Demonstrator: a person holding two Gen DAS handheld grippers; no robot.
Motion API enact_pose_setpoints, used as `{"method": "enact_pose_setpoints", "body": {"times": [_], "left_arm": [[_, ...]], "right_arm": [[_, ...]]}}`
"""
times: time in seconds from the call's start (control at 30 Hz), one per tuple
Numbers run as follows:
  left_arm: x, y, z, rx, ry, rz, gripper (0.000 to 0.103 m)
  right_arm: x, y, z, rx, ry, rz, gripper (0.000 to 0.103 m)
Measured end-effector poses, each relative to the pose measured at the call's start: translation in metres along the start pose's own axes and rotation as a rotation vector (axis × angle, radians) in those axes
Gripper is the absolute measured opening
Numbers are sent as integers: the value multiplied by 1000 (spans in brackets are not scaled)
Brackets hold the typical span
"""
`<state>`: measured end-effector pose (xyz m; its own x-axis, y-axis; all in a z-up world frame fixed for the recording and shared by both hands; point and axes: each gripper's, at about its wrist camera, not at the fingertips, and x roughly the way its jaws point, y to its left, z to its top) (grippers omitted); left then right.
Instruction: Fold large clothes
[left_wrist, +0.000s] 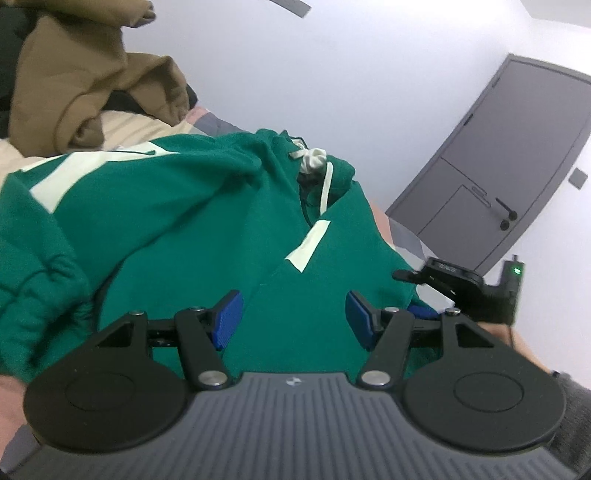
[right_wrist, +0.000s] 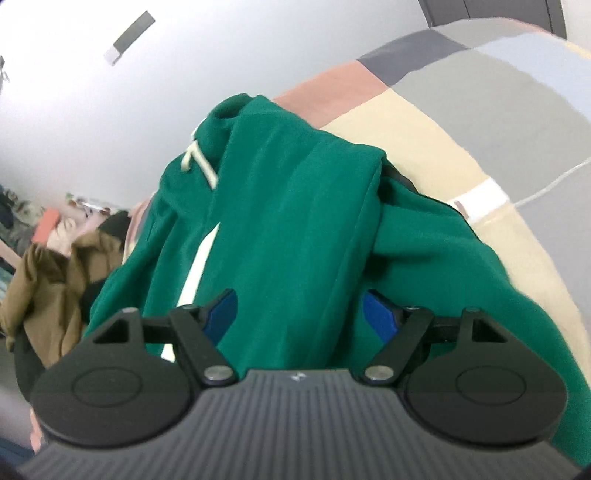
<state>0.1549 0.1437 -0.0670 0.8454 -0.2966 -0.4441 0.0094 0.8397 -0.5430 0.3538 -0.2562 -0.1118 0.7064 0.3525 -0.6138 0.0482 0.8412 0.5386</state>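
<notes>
A green hoodie (left_wrist: 192, 221) with pale stripes and a knotted white drawstring (left_wrist: 314, 158) lies bunched on the bed. My left gripper (left_wrist: 293, 317) is open just above its fabric, blue pads (left_wrist: 227, 319) apart. The other gripper (left_wrist: 458, 284) shows at the hoodie's right edge in this view. In the right wrist view the same green hoodie (right_wrist: 295, 221) lies in thick folds. My right gripper (right_wrist: 301, 317) is open, its blue pads (right_wrist: 380, 321) spread on either side of a fold of green cloth.
A brown garment (left_wrist: 81, 85) is heaped behind the hoodie; it also shows in the right wrist view (right_wrist: 48, 295). The patchwork bedspread (right_wrist: 461, 96) lies beneath. A grey door (left_wrist: 509, 158) stands to the right. A white cable (right_wrist: 546, 184) crosses the bed.
</notes>
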Motion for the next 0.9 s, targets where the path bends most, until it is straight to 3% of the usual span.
{"method": "enact_pose_setpoints", "body": {"times": [0.1,0.17,0.3,0.47,0.6,0.73,0.8,0.87,0.9], "left_arm": [[14,2,-3,-1,21,-9,66],[22,0,-4,11,31,-20,65],[30,-7,-5,65,10,-40,65],[47,-19,-13,135,51,-64,65],[68,-25,-25,190,130,-40,65],[84,-28,-34,237,192,2,65],[84,-28,-34,247,190,6,65],[81,-26,-31,233,178,6,65],[78,-26,-29,229,170,11,65]], "right_arm": [[25,-2,8,-64,-22,3,58],[35,-7,15,-76,-46,-25,26],[30,-22,35,-93,-183,-2,16],[35,-47,50,-87,-268,-82,7],[42,-48,42,-138,-268,-115,7],[37,-34,36,-235,-231,-143,15],[31,-26,33,-282,-189,-158,24],[19,-20,28,-310,-156,-140,51],[10,-17,23,-323,-149,-124,57]]}}
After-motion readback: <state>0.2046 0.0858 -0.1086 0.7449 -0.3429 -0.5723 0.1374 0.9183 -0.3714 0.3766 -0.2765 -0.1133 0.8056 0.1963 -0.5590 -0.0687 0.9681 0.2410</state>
